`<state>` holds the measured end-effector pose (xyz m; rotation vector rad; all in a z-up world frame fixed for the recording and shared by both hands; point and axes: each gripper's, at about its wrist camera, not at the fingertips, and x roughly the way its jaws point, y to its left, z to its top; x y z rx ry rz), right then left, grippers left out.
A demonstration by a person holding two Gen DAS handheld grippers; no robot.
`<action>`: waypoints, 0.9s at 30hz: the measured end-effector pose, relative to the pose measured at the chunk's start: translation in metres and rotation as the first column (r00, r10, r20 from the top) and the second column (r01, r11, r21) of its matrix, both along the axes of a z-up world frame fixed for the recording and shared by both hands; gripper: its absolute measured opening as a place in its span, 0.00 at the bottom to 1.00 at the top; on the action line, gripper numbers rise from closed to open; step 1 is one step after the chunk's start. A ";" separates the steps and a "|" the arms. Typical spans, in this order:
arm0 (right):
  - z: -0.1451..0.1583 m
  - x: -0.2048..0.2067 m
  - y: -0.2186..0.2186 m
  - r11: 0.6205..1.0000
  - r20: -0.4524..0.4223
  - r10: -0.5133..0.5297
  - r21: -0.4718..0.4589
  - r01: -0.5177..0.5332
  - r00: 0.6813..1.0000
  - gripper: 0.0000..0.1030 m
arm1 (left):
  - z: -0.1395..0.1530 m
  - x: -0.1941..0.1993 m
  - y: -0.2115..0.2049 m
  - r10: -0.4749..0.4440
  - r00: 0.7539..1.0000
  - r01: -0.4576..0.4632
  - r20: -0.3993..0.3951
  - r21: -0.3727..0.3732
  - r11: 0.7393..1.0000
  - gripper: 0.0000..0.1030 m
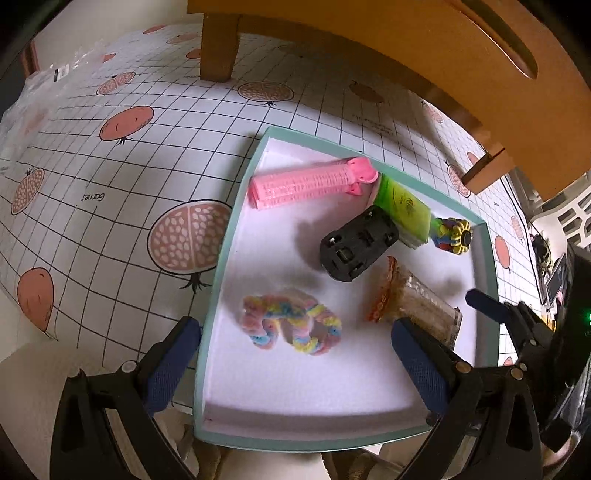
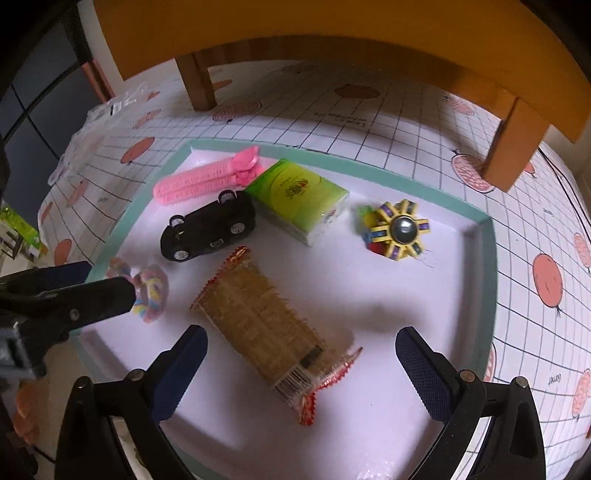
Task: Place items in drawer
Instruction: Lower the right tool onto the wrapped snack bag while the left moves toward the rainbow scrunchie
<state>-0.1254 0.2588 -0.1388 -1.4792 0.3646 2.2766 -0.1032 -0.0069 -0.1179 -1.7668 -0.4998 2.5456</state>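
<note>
On the tabletop, under a wooden stand, lies a teal-rimmed drawer with a white floor. Inside: cracker pack, long axis running from near right to far left, clear wrap with red crimped ends; black toy car, overturned, wheels up; pink roller along the far wall; green tissue pack; yellow spinner; pastel scrunchie, partly hidden in the right view by the left claw. Both claws spread, empty; the right claw straddles the crackers' near end. The label print is blurred.
</note>
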 end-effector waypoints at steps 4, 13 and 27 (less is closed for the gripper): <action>-0.007 -0.010 0.000 1.000 0.010 0.004 0.000 -0.004 1.000 1.00 | -0.001 0.003 -0.002 0.007 1.000 -0.007 0.000 0.011 1.000 1.00; -0.013 -0.013 0.008 0.997 -0.009 -0.079 -0.027 0.079 0.997 0.99 | -0.003 0.008 0.005 -0.015 1.000 0.015 0.012 -0.014 1.000 1.00; -0.007 -0.004 0.019 0.988 -0.032 -0.155 -0.019 0.155 0.987 0.81 | -0.005 0.008 0.016 -0.062 0.997 0.061 0.038 0.006 0.998 0.87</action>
